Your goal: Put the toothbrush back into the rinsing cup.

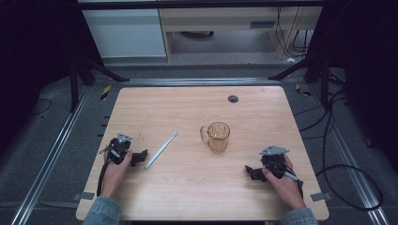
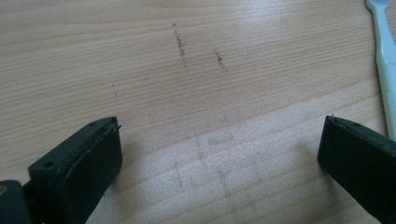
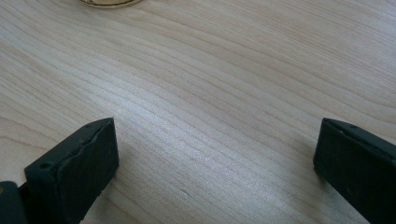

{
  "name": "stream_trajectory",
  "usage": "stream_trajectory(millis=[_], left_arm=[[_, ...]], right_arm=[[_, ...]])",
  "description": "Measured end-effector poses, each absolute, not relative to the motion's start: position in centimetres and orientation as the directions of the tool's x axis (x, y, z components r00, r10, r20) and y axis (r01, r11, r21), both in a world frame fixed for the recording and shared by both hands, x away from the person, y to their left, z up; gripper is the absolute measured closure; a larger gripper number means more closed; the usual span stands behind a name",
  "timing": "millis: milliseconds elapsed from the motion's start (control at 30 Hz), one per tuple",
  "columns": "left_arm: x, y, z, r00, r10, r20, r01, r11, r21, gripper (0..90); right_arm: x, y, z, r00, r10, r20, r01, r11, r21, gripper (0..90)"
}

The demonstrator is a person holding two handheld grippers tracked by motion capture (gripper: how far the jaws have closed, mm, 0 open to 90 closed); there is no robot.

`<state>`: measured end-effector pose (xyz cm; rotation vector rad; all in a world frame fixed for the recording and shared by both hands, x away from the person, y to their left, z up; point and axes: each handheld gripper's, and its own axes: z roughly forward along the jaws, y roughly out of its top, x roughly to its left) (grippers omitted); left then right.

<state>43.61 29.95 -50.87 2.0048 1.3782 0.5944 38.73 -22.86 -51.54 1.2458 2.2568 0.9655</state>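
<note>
A pale blue toothbrush (image 1: 161,149) lies diagonally on the wooden table (image 1: 197,187), left of centre, head toward the far right. Its handle (image 2: 385,60) runs along the right edge of the left gripper view. An amber glass mug (image 1: 217,137) stands upright near the middle, handle to the left; its base (image 3: 109,3) peeks in at the top of the right gripper view. My left gripper (image 1: 140,157) rests low at the table's left, just left of the toothbrush, open with nothing between its jaws. My right gripper (image 1: 251,171) sits at the front right, below and right of the mug, open over bare wood.
A dark round grommet (image 1: 233,98) is set in the table near its far edge. Metal rails (image 1: 51,154) and black frame legs flank the table. Cables (image 1: 347,178) lie on the floor at the right. Faint pencil marks (image 2: 180,44) dot the wood ahead of the left gripper.
</note>
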Motion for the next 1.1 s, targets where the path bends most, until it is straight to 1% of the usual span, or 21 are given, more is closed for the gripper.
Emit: stream_trajectory(millis=[33,67,133,167,267,300,367,533,567,667,700,733,767,833,867,1033,1067,1100], left_arm=[[43.6,30.0,-50.9,0.352,0.936,0.015,0.653,-0.258,0.712,1.1],[43.5,30.0,-50.7,0.364,0.932,0.004,0.649,-0.256,0.717,4.2],[43.3,30.1,-50.1,0.378,0.926,-0.006,0.64,-0.256,0.725,2.4],[42.8,30.1,-49.4,0.365,0.931,0.0,0.639,-0.25,0.728,3.2],[42.4,30.0,-48.7,0.373,0.928,0.001,0.647,-0.26,0.717,3.6],[41.9,30.0,-47.9,0.383,0.924,-0.013,0.651,-0.26,0.713,4.0],[41.7,30.0,-47.6,0.39,0.92,-0.025,0.659,-0.261,0.706,4.1],[41.7,29.5,-45.6,0.422,0.906,-0.018,0.709,-0.318,0.629,7.6],[41.7,29.5,-45.6,0.422,0.906,-0.018,0.709,-0.318,0.629,8.4],[41.9,29.3,-45.0,0.423,0.906,-0.036,0.744,-0.324,0.584,10.6],[42.1,29.0,-44.6,0.422,0.906,-0.014,0.758,-0.345,0.554,11.3],[42.1,29.0,-44.6,0.422,0.906,-0.014,0.758,-0.345,0.554,12.1],[42.4,28.8,-44.2,0.413,0.911,-0.017,0.778,-0.343,0.527,12.2],[42.5,28.6,-44.1,0.417,0.909,-0.017,0.782,-0.349,0.516,14.5],[42.8,28.1,-43.7,0.437,0.899,-0.008,0.783,-0.377,0.494,14.7],[43.4,27.2,-42.9,0.464,0.886,0.008,0.777,-0.411,0.477,22.0],[43.6,27.0,-42.7,0.472,0.881,0.013,0.773,-0.421,0.474,22.0],[43.8,26.6,-42.5,0.486,0.874,0.007,0.772,-0.433,0.464,24.7]], right_arm=[[38.7,-22.9,-51.5,-0.531,0.847,-0.005,0.581,0.369,0.725,0.4],[38.7,-22.9,-51.5,-0.531,0.847,-0.005,0.581,0.369,0.725,0.4],[38.7,-22.9,-51.5,-0.531,0.847,-0.006,0.581,0.369,0.725,0.4],[38.7,-22.9,-51.5,-0.531,0.847,-0.006,0.581,0.369,0.725,0.4],[38.7,-22.9,-51.5,-0.531,0.847,-0.006,0.581,0.369,0.725,0.4],[38.7,-22.9,-51.5,-0.532,0.847,-0.007,0.581,0.37,0.725,0.4],[38.7,-22.9,-51.5,-0.531,0.847,-0.006,0.581,0.37,0.725,0.4],[38.7,-22.9,-51.5,-0.531,0.847,-0.005,0.582,0.369,0.725,0.4],[38.7,-22.9,-51.5,-0.531,0.847,-0.005,0.582,0.369,0.725,0.4],[38.7,-22.9,-51.5,-0.531,0.847,-0.005,0.582,0.369,0.725,0.4],[38.7,-22.9,-51.5,-0.531,0.847,-0.005,0.582,0.369,0.725,0.4],[38.7,-22.9,-51.5,-0.531,0.847,-0.005,0.582,0.369,0.725,0.4],[38.7,-22.9,-51.5,-0.53,0.848,-0.006,0.582,0.369,0.725,0.4],[38.7,-22.9,-51.5,-0.531,0.847,-0.006,0.582,0.369,0.725,0.4],[38.7,-22.9,-51.5,-0.532,0.847,-0.007,0.58,0.371,0.725,0.4],[38.7,-22.9,-51.5,-0.533,0.846,-0.007,0.58,0.371,0.725,0.4],[38.7,-22.9,-51.5,-0.533,0.846,-0.007,0.58,0.371,0.725,0.4],[38.7,-22.9,-51.5,-0.532,0.847,-0.007,0.58,0.371,0.725,0.4]])
